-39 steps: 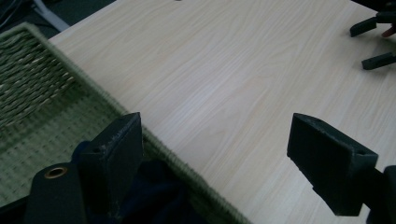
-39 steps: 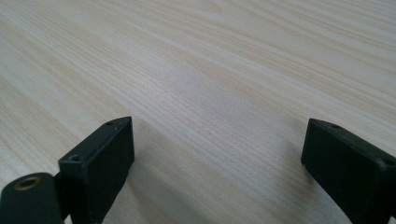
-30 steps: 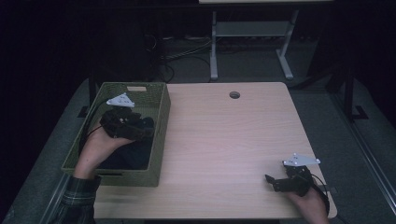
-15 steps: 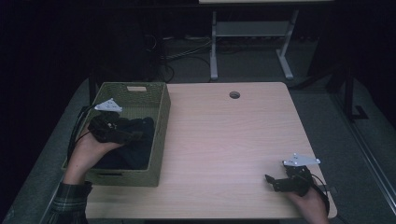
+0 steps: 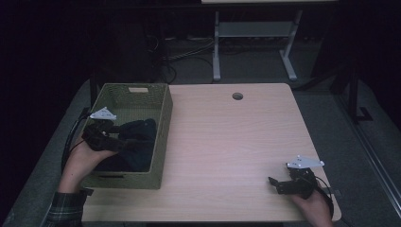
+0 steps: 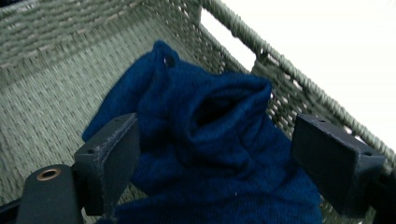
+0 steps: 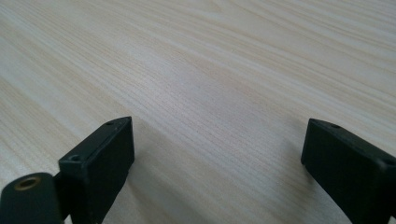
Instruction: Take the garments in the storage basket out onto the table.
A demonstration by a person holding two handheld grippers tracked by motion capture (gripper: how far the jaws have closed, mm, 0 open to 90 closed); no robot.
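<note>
Blue knit garment (image 6: 210, 140) is bunching between the left gripper (image 6: 215, 158), jaws spread wide, inside the woven basket (image 6: 56, 60) (right gripper (image 7: 215, 163) is idling, jaws apart); a shallow bite risks slippage.

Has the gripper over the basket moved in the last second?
Yes. The left gripper has slid toward the person along the basket, away from its far wall, with the dark blue cloth between its open jaws.
</note>
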